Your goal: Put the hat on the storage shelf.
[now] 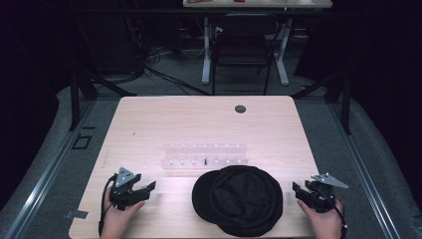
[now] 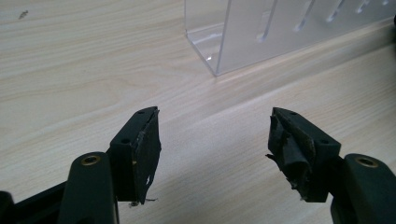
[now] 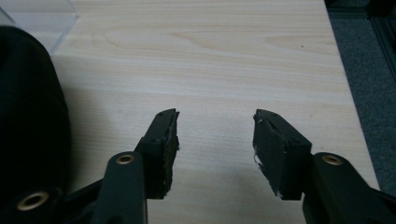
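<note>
Behind the black cap (image 1: 239, 199), a half-hidden clear rack (image 1: 205, 155).

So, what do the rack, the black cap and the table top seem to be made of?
The rack looks like clear, glossy acrylic: see-through walls and bright edges. The black cap seems soft matte fabric; it reflects nothing, though the weave is too dark to tell. The table top shows pale wood grain with a smooth finish, possibly a laminate.
</note>
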Available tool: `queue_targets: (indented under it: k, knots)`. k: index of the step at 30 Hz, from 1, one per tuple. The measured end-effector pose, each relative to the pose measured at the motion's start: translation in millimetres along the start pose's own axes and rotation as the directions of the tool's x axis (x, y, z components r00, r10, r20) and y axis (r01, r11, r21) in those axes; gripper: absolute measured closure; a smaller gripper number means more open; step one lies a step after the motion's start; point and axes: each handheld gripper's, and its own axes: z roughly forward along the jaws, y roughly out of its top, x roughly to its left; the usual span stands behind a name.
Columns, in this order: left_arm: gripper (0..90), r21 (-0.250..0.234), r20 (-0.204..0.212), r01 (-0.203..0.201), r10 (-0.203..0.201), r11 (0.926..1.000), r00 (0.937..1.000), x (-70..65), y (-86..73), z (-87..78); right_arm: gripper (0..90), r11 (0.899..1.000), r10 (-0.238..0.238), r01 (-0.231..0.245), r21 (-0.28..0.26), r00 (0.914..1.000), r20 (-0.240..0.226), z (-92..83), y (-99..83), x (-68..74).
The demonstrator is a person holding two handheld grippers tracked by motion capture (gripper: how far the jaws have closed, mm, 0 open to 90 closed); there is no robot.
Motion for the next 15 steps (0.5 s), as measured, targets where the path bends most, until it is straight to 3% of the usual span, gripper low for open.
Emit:
queue_targets:
  k: [4, 5, 6, 8, 15]
  knots:
    - [31.6, 0.012, -0.006, 0.003, -0.003, 0.9999, 1.0000, -0.3, 0.3, -0.1, 55.2, 0.999, 0.041, -0.042, -0.020, 0.9990, -0.018, -9.2, 1.2, -1.3]
    - [31.3, 0.008, -0.003, 0.003, -0.003, 1.0000, 1.0000, -0.4, 1.3, -0.3, 56.9, 0.997, 0.071, -0.073, -0.030, 0.9962, -0.050, -14.0, 1.0, -2.6]
    - [30.6, 0.008, -0.003, 0.003, -0.003, 1.0000, 1.0000, -0.4, 1.3, -0.3, 56.9, 0.997, 0.071, -0.073, -0.030, 0.9962, -0.050, -14.0, 1.0, -2.6]
    - [30.4, 0.001, -0.006, 0.014, -0.014, 0.9999, 0.9999, -1.0, 3.2, -1.0, 60.1, 0.994, 0.098, -0.101, -0.026, 0.9903, -0.098, -16.7, -0.1, -3.5]
    - [27.5, 0.000, 0.000, 0.012, -0.012, 0.9999, 0.9999, -4.6, 2.7, -3.7, 54.9, 0.995, 0.096, -0.098, -0.011, 0.9883, -0.118, -25.0, 5.4, 4.9]
